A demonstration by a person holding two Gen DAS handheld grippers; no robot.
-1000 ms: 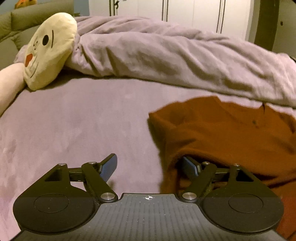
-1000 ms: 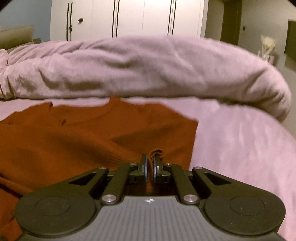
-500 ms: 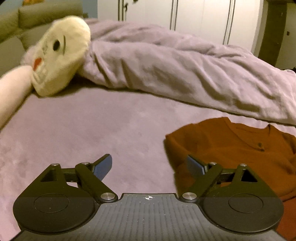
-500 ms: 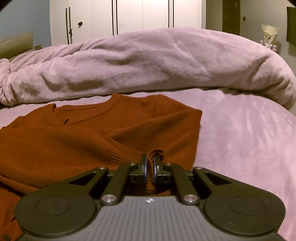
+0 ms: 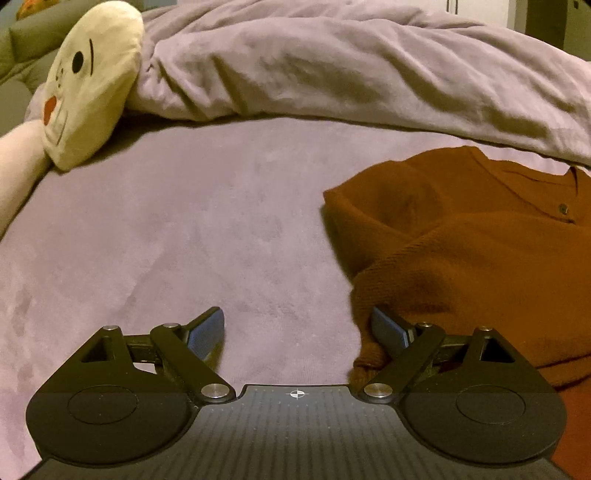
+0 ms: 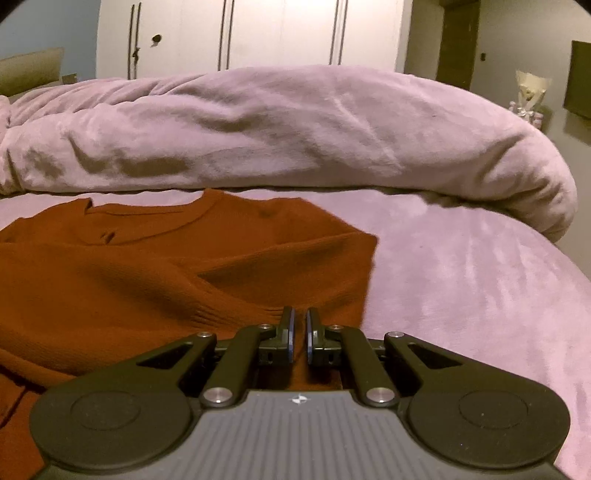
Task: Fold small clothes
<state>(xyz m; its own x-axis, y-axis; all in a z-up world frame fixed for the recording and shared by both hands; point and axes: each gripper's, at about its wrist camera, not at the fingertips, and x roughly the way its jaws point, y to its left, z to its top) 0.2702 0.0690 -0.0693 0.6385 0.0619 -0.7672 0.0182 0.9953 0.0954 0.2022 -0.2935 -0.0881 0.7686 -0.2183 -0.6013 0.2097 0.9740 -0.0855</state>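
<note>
A rust-orange knitted sweater (image 6: 155,266) is spread on the mauve bed cover (image 5: 177,236), with a sleeve folded across its body and its neckline lying just before the bunched duvet (image 6: 280,129). Its near edge is pinched between the nearly touching jaws of the right gripper (image 6: 298,334), while the left gripper (image 5: 297,326) is held released, jaws spread wide with only bare cover between them, its right finger (image 5: 388,328) resting against the sweater's sleeve edge. A cream plush toy (image 5: 90,81) is seen at the duvet's far left end, and white wardrobe doors (image 6: 258,33) behind.
</note>
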